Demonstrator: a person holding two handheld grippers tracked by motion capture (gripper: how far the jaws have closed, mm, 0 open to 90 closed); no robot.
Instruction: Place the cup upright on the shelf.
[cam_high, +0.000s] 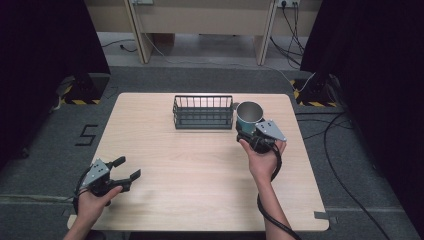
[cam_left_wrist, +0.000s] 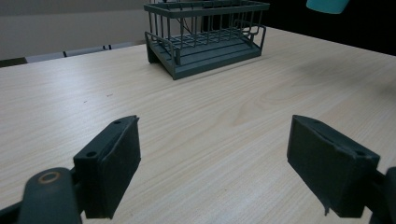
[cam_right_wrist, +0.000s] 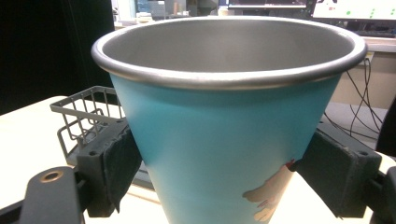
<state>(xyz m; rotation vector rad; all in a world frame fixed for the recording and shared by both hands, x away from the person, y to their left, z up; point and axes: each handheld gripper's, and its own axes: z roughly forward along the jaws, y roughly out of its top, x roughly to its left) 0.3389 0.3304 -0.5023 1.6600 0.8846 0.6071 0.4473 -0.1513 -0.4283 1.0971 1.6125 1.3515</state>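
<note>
We observe a light wood worktop (cam_high: 200, 165) carrying a dark wire basket (cam_high: 203, 112) toward its far side, near the middle. The basket stands upright and appears empty in the left gripper view, where its barred walls and slatted floor (cam_left_wrist: 205, 35) are plainly seen.

The right gripper (cam_high: 248, 134) is held in the person's right hand (cam_high: 263, 157) just right of the basket. We find its jaws closed against the two sides of a blue cup (cam_high: 248, 116). In the right gripper view the cup (cam_right_wrist: 224, 135) sits upright between the pads (cam_right_wrist: 119, 163), which press its blue wall on either side. The cup has a bare metal interior and a rolled metal rim, and it tapers toward the base. A pale printed mark shows low on its wall on the right-hand side; we cannot make out what it depicts. From the high view the cup stands just beside the basket's right end, close enough that we cannot tell whether they touch. We also cannot tell whether the cup's base rests on the worktop or is lifted off it.

The left gripper (cam_high: 127, 168) is held in the person's left hand (cam_high: 95, 200) at the near left corner of the worktop, well apart from the basket and the cup. Its jaws stand wide apart with nothing between them; in the left gripper view the bare wood shows between the two pads (cam_left_wrist: 116, 168).

A black cable (cam_high: 272, 200) trails from the right gripper along the forearm.
</note>
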